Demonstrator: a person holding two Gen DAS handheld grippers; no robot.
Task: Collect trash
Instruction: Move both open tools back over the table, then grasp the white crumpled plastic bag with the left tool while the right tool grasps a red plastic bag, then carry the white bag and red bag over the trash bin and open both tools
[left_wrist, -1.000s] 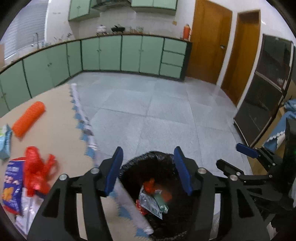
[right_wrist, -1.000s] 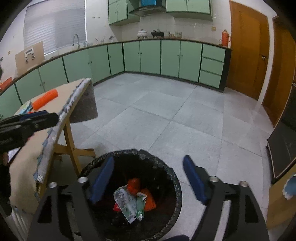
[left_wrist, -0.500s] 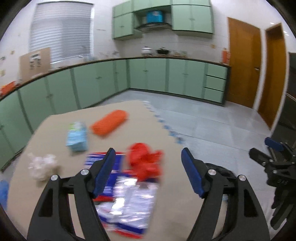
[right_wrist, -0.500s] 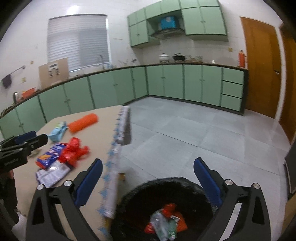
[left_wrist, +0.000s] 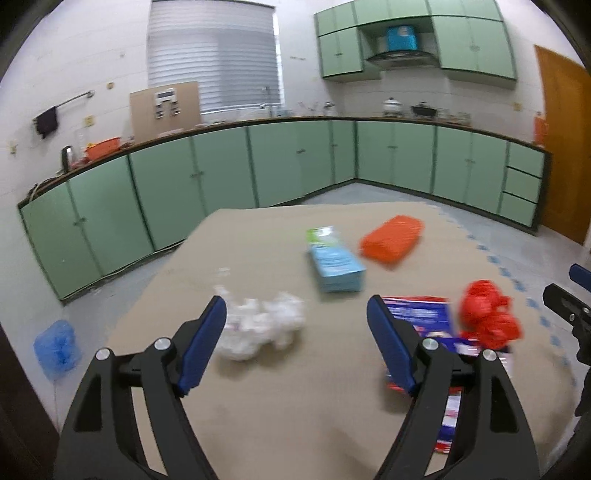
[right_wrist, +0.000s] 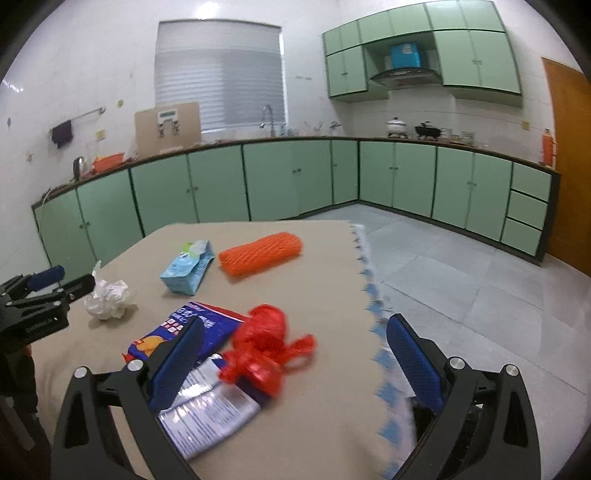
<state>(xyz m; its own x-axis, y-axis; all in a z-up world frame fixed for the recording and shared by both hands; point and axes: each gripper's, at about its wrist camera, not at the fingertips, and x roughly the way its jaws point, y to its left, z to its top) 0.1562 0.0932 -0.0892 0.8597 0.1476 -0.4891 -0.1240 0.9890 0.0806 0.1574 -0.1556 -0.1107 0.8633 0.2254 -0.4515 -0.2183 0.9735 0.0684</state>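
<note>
Red crumpled plastic bag (right_wrist: 264, 347) lies on the beige worktop (right_wrist: 325, 280), partly on a blue snack packet (right_wrist: 192, 325); white tissue wad (left_wrist: 262, 325) sits left of it. Left claw (left_wrist: 295, 341) and right claw (right_wrist: 295, 354) gape apart, empty.

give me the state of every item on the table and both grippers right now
left gripper: open, empty, aimed near the tissue
right gripper: open, empty, over the red bag
crumpled tissue: balled up, on the table
blue carton: lying on its side, top torn open
orange foam net: lying flat, beside the carton
red plastic bag: scrunched, resting on the snack packets
snack packets: flat, overlapping
table: covered with a tan cloth
</note>
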